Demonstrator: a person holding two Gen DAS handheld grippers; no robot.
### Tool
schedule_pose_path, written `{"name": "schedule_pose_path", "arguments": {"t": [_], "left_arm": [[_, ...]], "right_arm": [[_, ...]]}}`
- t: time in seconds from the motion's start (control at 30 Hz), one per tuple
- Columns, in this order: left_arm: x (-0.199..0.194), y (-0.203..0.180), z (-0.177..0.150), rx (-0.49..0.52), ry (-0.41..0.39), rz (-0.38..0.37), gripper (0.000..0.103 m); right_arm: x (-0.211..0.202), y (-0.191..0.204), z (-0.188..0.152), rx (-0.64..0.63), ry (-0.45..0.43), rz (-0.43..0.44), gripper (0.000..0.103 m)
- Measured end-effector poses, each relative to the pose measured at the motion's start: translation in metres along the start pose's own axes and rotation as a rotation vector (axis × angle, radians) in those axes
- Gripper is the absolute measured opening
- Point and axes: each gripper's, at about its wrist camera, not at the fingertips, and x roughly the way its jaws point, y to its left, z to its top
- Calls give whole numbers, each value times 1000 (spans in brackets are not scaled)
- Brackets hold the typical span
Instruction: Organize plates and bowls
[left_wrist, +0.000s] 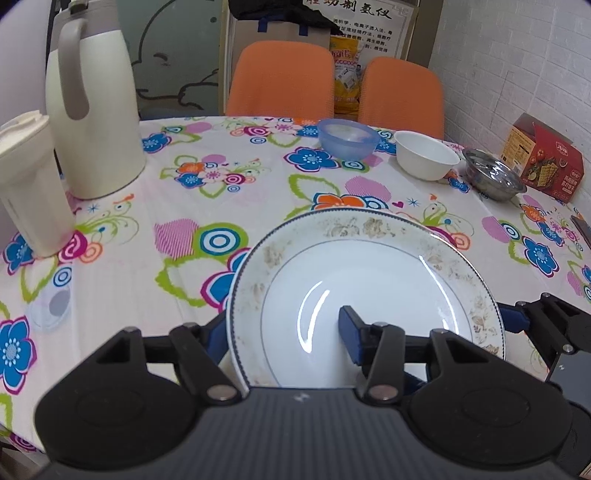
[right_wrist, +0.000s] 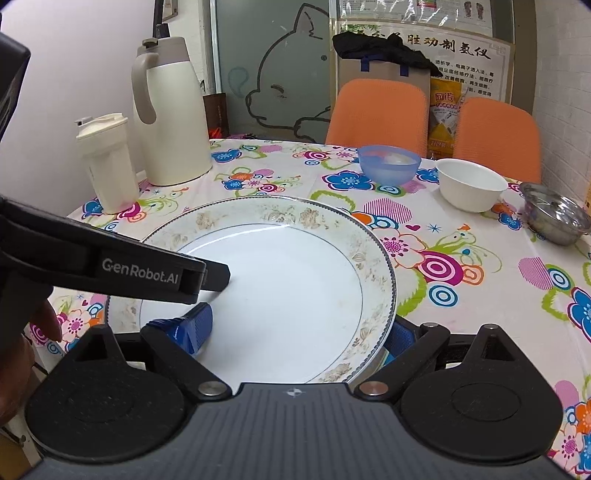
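- Both tongs grip 1 large plate (left_wrist: 369, 295) near its rim: the left tongs (left_wrist: 284, 339) are clamped on the plate's left edge, with 1 blue pad on top of the plate's well and the other under the rim.
- Right tongs (right_wrist: 295, 332) are clamped on the same plate's right edge, 1 blue pad lying on the white well and the other tucked beneath the rim.
- Whether the plate rests on the worktop (left_wrist: 147, 206) or is lifted off it cannot be told.
- Progress, as a judgement: early. 3 bowls sit apart, unstacked, well ahead of the tongs and to their right.
- Nearest the middle is a translucent blue plastic bowl (left_wrist: 348, 137), round and deep.
- Just right of it is a plain white bowl (left_wrist: 426, 155), matte and smooth.
- Farthest right is a shallow steel bowl (left_wrist: 494, 174), shiny, with a flared lip.
- Glazed ceramic, the plate is glossy white, round, with a faded brown floral band and a thin dark rim line.
- Covering the worktop is a glossy cloth printed with bright flowers.
- Ahead and left stand a tall cream jug (left_wrist: 96, 122) and a cream lidded cup (left_wrist: 29, 184).
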Motion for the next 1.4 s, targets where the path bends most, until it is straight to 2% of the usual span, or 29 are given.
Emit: {"name": "schedule_pose_path", "arguments": {"t": [0.2,0.3,0.53,0.7,0.87,0.93,1.13,1.4], "left_arm": [[12,12,-4,-55,29,-20,54],[10,13,-4,-61,7,-36,55],[-4,5,5,-14,-82,1,60],[-6,3,6,-11,-90,0,61],[-5,4,5,-24,-81,-4,62],[-4,3,6,-28,-80,-5,62],[-5,-1,6,-13,-85,-11,62],[-3,-4,7,-17,-70,-16,63]], "right_arm": [[6,2,-3,8,23,37,81],[5,2,-3,2,9,28,81],[0,-5,1,18,-24,23,81],[3,2,2,-55,-7,-13,81],[-4,-3,3,-70,-57,-83,81],[-6,-3,5,-80,-60,-71,81],[-7,-5,3,-68,-57,-54,81],[-10,-29,1,44,-47,-38,81]]}}
